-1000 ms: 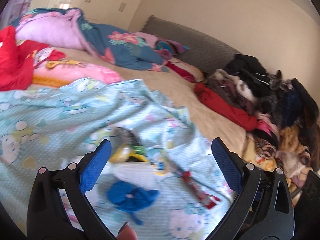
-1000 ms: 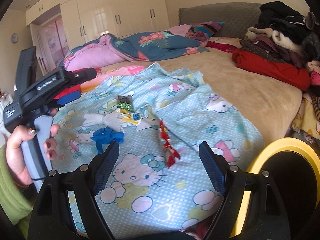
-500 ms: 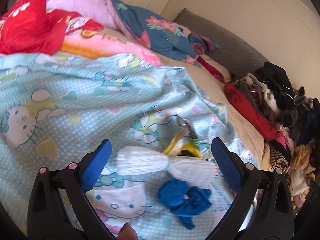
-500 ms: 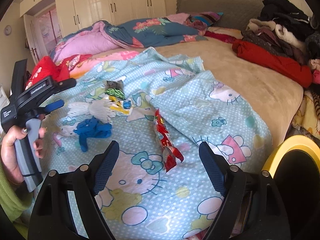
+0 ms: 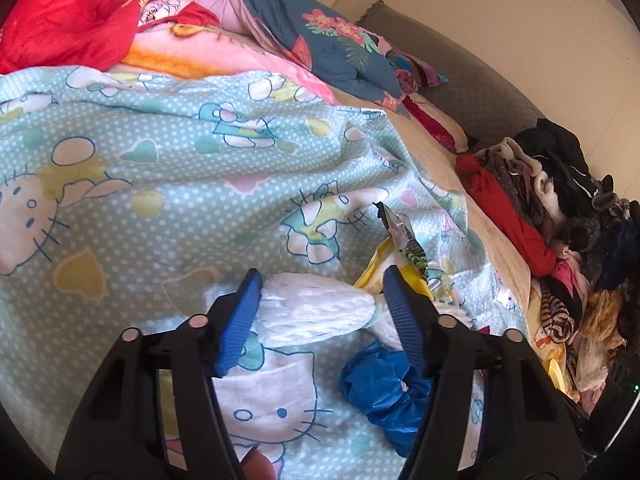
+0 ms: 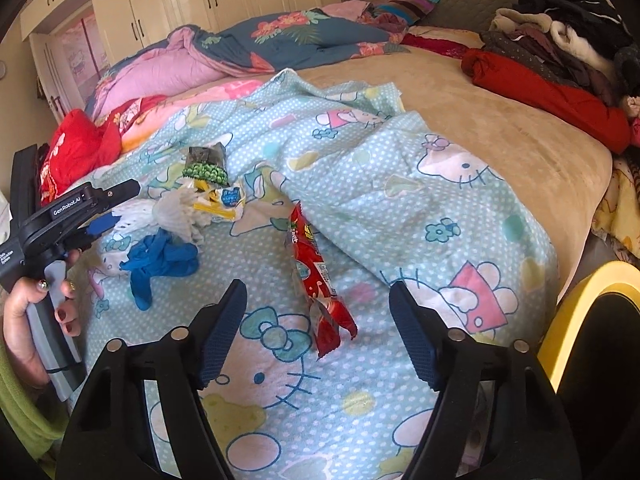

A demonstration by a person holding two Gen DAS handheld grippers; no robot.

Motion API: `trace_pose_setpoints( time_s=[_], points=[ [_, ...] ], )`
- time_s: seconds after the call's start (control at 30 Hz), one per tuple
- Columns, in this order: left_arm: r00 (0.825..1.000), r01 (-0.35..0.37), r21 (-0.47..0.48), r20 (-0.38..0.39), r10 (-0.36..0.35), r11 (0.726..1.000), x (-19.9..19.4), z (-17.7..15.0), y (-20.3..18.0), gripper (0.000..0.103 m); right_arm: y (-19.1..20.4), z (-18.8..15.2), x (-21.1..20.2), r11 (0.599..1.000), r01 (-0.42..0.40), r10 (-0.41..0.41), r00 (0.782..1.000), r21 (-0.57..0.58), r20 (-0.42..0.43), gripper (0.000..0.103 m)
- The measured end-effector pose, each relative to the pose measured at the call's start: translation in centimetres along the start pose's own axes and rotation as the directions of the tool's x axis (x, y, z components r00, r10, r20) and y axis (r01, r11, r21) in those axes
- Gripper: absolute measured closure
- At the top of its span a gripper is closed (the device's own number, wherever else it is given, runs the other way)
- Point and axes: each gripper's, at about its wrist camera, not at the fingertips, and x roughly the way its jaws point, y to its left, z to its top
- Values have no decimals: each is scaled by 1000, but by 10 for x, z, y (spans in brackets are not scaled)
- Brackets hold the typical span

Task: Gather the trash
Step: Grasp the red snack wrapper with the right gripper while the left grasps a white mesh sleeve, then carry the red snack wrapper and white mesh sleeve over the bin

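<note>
On the Hello Kitty blanket [image 5: 168, 168] lies a white crumpled paper wad [image 5: 316, 312]. My left gripper [image 5: 320, 312] straddles it, jaws closing; the pads stand close at its ends without squeezing it. A blue glove [image 5: 384, 388] and yellow and green wrappers [image 5: 400, 248] lie just beyond. In the right wrist view a red snack wrapper [image 6: 316, 276] lies between the tips of my right gripper [image 6: 318, 320], whose jaws are also closing, pads off it. That view also shows the left gripper [image 6: 120, 208] at the white wad [image 6: 176, 216], the blue glove [image 6: 160, 260] and a green wrapper [image 6: 206, 168].
A yellow-rimmed bin [image 6: 576, 292] stands at the bed's lower right corner. Piled clothes [image 6: 560, 40] cover the right side of the bed. Folded quilts [image 6: 280, 36] and a red garment [image 6: 80, 144] lie at the far side. A hand [image 6: 24, 312] holds the left gripper's handle.
The left gripper came down over the white wad and its jaws narrowed around it. The right gripper sank closer to the red wrapper and its jaws narrowed a little.
</note>
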Motion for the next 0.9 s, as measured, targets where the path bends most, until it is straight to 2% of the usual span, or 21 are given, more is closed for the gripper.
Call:
trace_pose_setpoints(
  time_s=[0.07, 0.13, 0.17, 0.2, 0.3, 0.43, 0.9],
  points=[
    [1000, 3, 3, -6, -3, 1000, 1, -1, 0, 61, 1, 1, 5, 1000, -3, 3, 1000, -12, -16, 45],
    [1000, 9, 11, -12, -9, 1000, 2, -1, -2, 72, 1, 1, 12, 1000, -12, 11, 999, -16, -48, 62],
    [1000, 15, 16, -14, -15, 1000, 2, -2, -3, 76, 0, 1, 17, 1000, -22, 21, 997, -11, -69, 78],
    [1000, 23, 23, -19, -23, 999, 2, -2, -5, 83, -1, 0, 19, 1000, -19, 19, 997, -5, -81, 84],
    [998, 53, 51, -30, -51, 997, 2, -4, -14, 89, -7, -1, 17, 999, -32, 34, 997, 24, -72, 87],
    [995, 91, 85, -41, -87, 992, 0, -7, -29, 92, -12, -2, 9, 998, -40, 43, 998, 43, -56, 88],
    [981, 193, 157, 1, -195, 969, -33, -1, -76, 93, -11, -4, -19, 996, -82, 82, 997, 45, 6, 88]
  ],
)
